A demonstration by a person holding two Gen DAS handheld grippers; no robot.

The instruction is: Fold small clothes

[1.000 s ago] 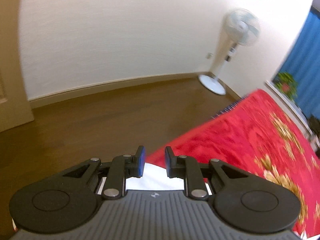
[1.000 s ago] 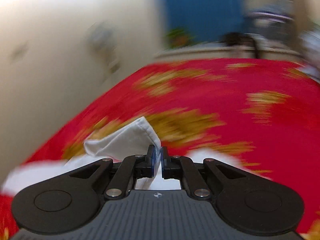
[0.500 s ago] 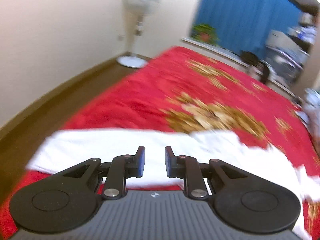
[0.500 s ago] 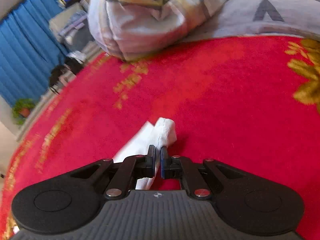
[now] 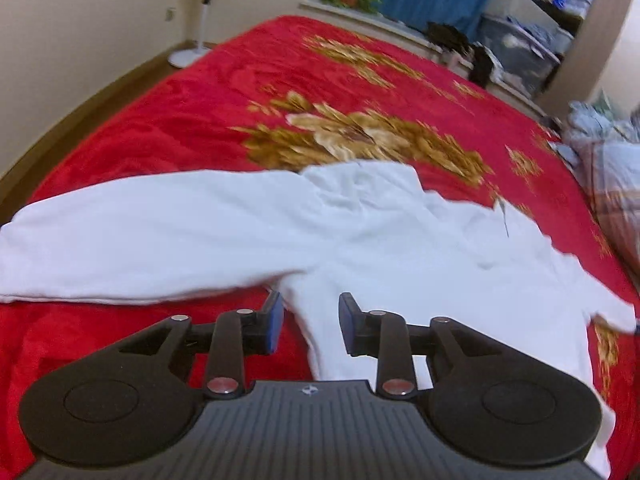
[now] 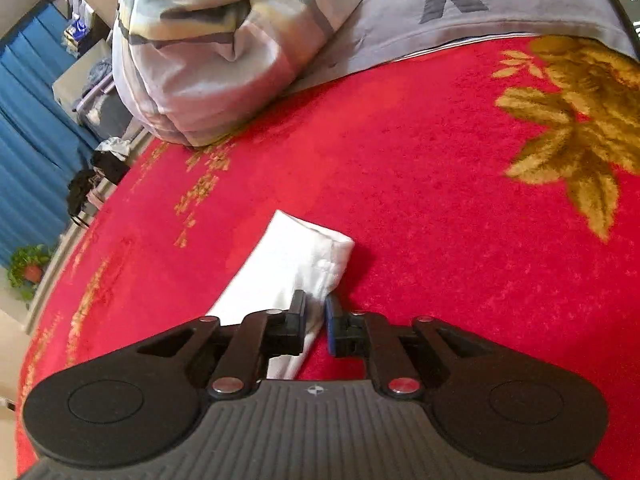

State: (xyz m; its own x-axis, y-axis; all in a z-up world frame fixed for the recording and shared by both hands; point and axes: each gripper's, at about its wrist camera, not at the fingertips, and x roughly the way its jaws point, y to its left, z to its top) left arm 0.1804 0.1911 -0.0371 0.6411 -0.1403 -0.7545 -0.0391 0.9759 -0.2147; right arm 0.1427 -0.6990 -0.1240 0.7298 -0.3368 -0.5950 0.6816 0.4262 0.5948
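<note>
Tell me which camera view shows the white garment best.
The left wrist view: the white garment lies spread across the red blanket, both sleeves visible. The right wrist view shows only one sleeve end between the nearly closed jaws.

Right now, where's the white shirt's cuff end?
In the right wrist view the sleeve cuff lies on the red blanket, just ahead of the right gripper, whose slightly parted jaws straddle the sleeve below it.

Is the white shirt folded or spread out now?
Spread out: the white shirt lies flat on the red blanket, both sleeves stretched sideways.
</note>
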